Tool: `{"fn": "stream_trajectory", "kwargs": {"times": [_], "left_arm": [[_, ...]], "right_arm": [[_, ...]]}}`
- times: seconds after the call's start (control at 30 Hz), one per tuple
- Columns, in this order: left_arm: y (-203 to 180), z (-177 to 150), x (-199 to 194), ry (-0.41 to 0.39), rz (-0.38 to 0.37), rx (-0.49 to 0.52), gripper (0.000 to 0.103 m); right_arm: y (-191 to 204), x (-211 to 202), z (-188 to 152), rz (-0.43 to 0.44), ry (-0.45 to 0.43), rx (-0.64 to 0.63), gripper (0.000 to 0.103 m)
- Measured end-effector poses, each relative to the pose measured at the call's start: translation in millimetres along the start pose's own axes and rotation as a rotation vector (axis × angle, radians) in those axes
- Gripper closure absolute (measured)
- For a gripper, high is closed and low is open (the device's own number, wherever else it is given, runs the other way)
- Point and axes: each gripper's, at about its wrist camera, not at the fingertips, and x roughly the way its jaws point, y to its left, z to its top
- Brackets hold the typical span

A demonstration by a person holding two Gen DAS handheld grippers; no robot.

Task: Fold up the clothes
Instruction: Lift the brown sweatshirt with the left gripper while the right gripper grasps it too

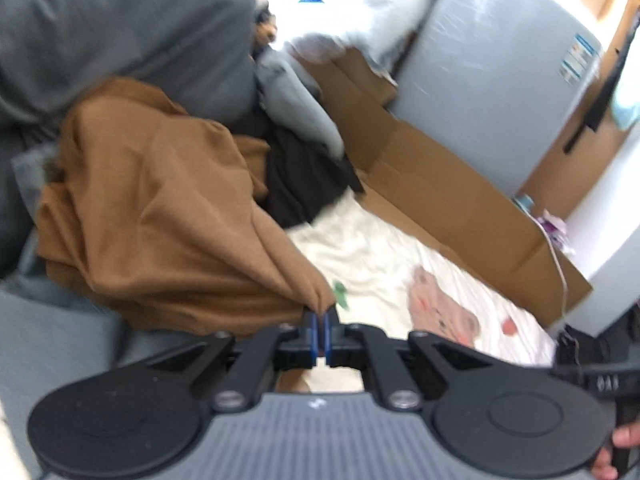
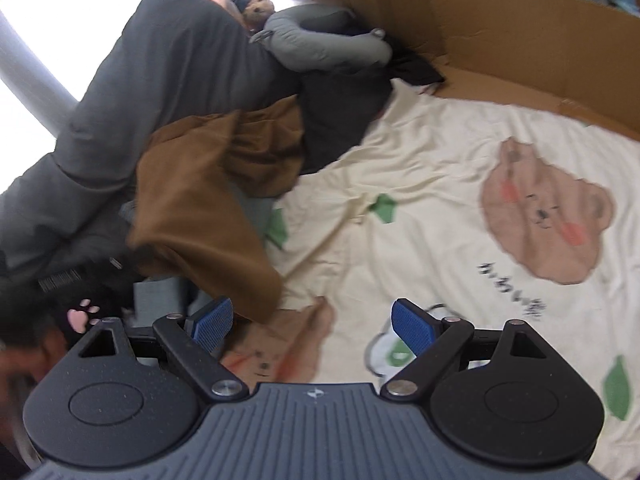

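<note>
Your left gripper (image 1: pixel 320 326), low centre of its frame, is pinched tight on a corner of the brown cloth (image 1: pixel 160 208), which lies bunched at left against the grey pile (image 1: pixel 120 28). Your right gripper (image 2: pixel 312 326) gapes wide, holding nothing, over the bear sheet (image 2: pixel 440 200). Keep the pinch firm, draw the cloth onto the sheet, and take a 2nd corner before spreading it flat.

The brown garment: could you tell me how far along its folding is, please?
Nothing looks folded yet. The left hand-held gripper is shut on a corner of the brown garment, still bunched. The right hand-held gripper is open over the bear-print sheet. Spreading and folding remain.
</note>
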Motion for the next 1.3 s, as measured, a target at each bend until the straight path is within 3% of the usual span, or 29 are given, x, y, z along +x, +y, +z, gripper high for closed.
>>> {"fn": "stream_trajectory", "kwargs": {"times": [0.27, 0.73, 0.93, 1.1, 1.3], "left_arm": [[-21.4, -30.0, 17.1, 0.058, -0.065, 0.067, 0.100], [-42.7, -56.8, 1.5, 0.097, -0.120, 0.178, 0.100], [-54.8, -67.2, 6.4, 0.127, -0.189, 0.189, 0.100], [-59.3, -73.1, 6.7, 0.138, -0.247, 0.192, 0.100], [-55.3, -77.9, 7.6, 0.152, -0.276, 0.128, 0.100]], "right_arm": [[-2.0, 35.9, -2.9, 0.096, 0.085, 0.088, 0.015], [19.2, 67.1, -0.4, 0.216, 0.180, 0.210, 0.019], [25.1, 82.0, -3.3, 0.227, 0.276, 0.207, 0.034], [17.3, 87.1, -12.2, 0.220, 0.325, 0.218, 0.065], [11.5, 86.3, -21.2, 0.225, 0.322, 0.234, 0.083]]}}
